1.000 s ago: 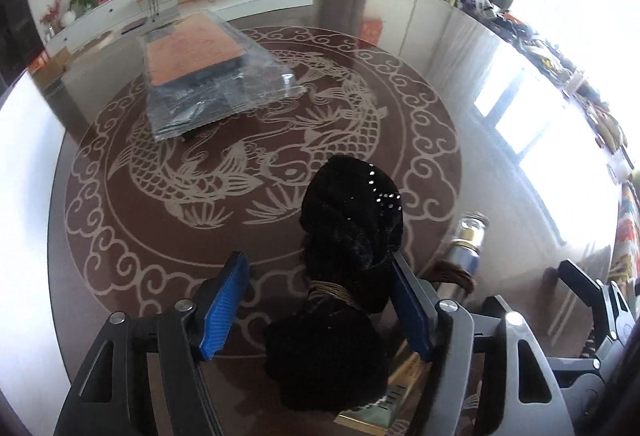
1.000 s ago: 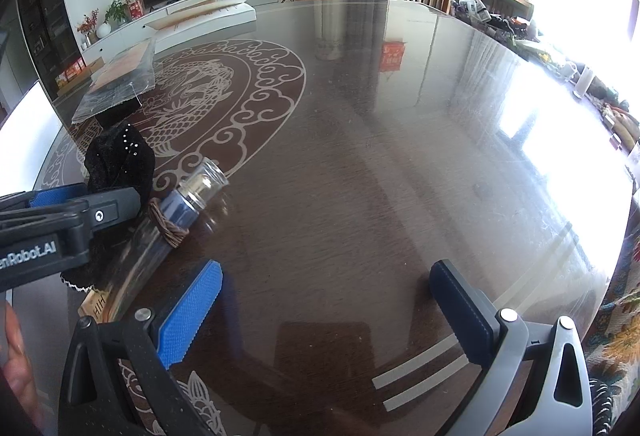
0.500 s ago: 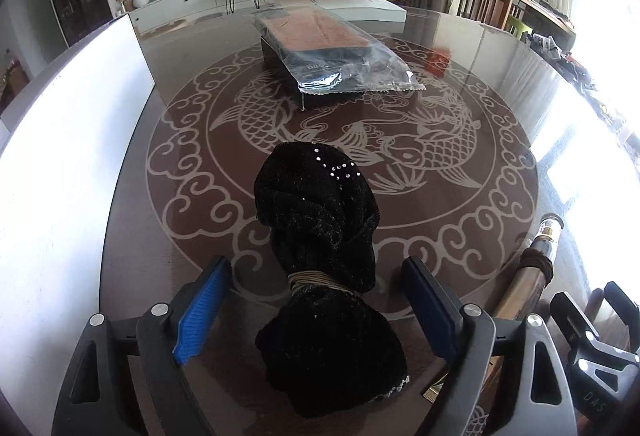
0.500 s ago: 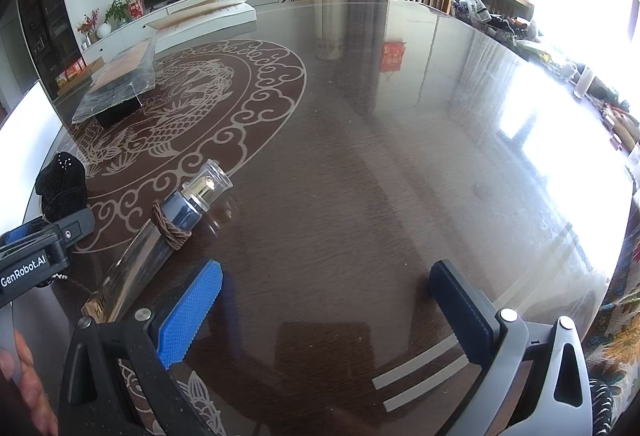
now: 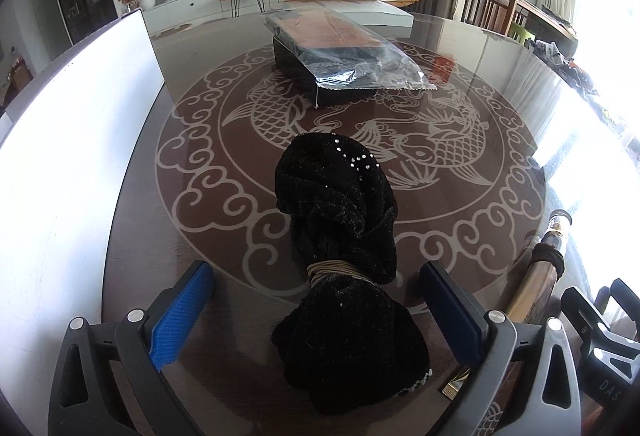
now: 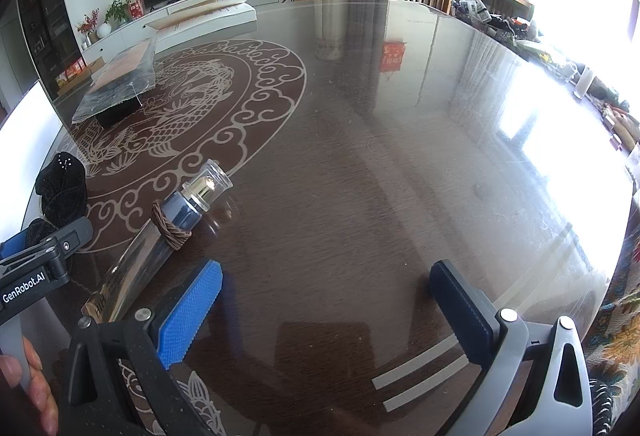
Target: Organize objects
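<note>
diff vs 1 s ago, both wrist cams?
The left gripper let go of the black velvet pouch; its jaws are opening, pads clear, pouch lying between them. In the right view it swung left, away from the bottle. Right gripper, bottle, wrapped box unchanged.

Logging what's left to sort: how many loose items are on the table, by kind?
Black fabric bundle: 1
Glass bottle: 1
Black box: 1
Plastic-wrapped packet lying on the box: 1
Total: 4
</note>
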{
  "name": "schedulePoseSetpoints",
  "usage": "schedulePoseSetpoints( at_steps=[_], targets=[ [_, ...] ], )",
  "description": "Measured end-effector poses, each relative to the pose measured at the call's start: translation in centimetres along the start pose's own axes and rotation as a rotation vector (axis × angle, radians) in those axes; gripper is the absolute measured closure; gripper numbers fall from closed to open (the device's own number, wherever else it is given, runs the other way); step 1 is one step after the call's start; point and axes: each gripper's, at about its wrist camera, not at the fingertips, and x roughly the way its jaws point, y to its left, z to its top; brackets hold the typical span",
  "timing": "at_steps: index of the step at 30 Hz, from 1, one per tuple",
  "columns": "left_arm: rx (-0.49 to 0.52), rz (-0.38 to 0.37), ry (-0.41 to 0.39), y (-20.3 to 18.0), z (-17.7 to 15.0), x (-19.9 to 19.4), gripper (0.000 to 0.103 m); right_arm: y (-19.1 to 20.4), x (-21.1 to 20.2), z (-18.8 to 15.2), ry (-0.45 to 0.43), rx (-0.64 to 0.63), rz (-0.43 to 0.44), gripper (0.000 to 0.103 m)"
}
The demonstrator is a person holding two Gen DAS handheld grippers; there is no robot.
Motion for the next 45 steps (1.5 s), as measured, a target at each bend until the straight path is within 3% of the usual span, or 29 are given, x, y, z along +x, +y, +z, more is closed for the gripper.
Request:
schedulePoseSetpoints(
  at_steps=[45],
  targets=[
    [0.006, -0.008, 0.001, -0.43, -0.20, -0.37, 0.000, 0.06, 0.02, -0.08, -0.001, 0.000, 0.000, 0.000]
  ],
)
